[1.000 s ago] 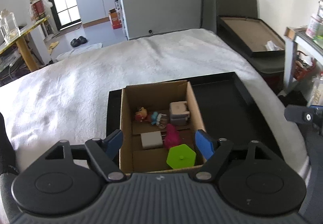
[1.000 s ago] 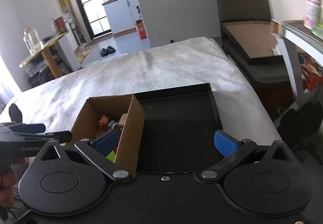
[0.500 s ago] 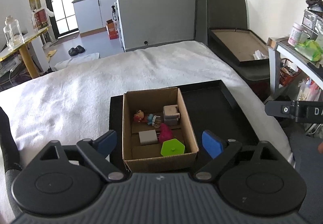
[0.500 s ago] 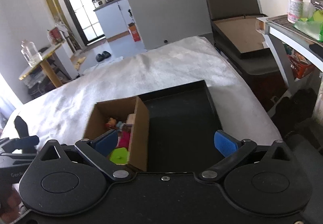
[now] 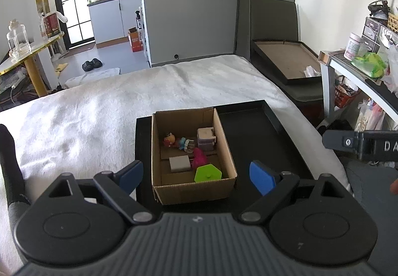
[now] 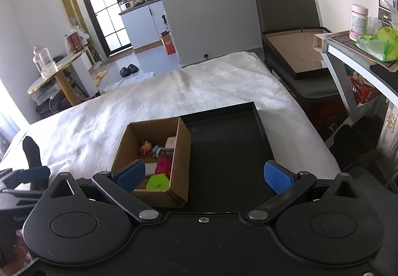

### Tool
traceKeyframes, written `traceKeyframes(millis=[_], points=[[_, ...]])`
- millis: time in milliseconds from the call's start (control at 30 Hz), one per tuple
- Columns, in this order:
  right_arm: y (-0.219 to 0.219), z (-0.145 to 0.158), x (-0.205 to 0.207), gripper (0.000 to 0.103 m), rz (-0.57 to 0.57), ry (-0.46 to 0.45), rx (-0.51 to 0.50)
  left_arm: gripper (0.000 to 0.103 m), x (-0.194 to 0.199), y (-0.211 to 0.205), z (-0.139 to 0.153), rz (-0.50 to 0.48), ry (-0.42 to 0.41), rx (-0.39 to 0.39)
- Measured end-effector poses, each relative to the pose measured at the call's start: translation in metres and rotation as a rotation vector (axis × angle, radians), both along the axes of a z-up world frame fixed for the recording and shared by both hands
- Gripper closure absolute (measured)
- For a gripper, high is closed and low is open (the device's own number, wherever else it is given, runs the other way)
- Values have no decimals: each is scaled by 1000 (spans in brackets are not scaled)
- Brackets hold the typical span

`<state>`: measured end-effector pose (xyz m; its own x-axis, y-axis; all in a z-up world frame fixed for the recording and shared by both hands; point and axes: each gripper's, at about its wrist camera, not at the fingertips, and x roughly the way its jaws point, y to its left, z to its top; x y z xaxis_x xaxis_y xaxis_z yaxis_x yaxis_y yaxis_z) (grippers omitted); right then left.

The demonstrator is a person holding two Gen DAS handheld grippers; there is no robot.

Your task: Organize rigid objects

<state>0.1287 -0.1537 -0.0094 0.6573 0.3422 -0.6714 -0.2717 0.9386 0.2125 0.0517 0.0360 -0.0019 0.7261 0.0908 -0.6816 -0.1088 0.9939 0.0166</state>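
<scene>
A cardboard box [image 5: 194, 190] stands on the left part of a black tray [image 5: 261, 131] on a white bed. Inside it lie a green hexagonal piece [image 5: 207, 173], a pink toy [image 5: 199, 156], a grey block [image 5: 179, 163], a lilac-and-white case [image 5: 206, 139] and small figures [image 5: 169, 139]. My left gripper [image 5: 196, 175] hovers above and in front of the box, open wide and holding nothing. My right gripper [image 6: 204, 176] is open and holds nothing; it hangs over the tray's [image 6: 223, 146] bare right half, beside the box [image 6: 182, 151].
The white bed cover [image 5: 99, 114] spreads to the left and behind the tray. A dark chair bearing a flat carton [image 5: 286, 64] and a cluttered shelf [image 5: 360, 69] stand at the right. The right gripper's side [image 5: 360, 145] shows at the right edge.
Both grippers have pulled back and upward, so the box and tray look smaller and farther away. The left gripper's jaws have spread wider. The items in the box have not moved.
</scene>
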Motion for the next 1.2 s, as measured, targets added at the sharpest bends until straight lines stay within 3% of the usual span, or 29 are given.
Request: traceKeyframes(millis=[1200], points=[[-3,-6,-35,0,4,26,-40,6,-13,-11,-12,-37,34,25]])
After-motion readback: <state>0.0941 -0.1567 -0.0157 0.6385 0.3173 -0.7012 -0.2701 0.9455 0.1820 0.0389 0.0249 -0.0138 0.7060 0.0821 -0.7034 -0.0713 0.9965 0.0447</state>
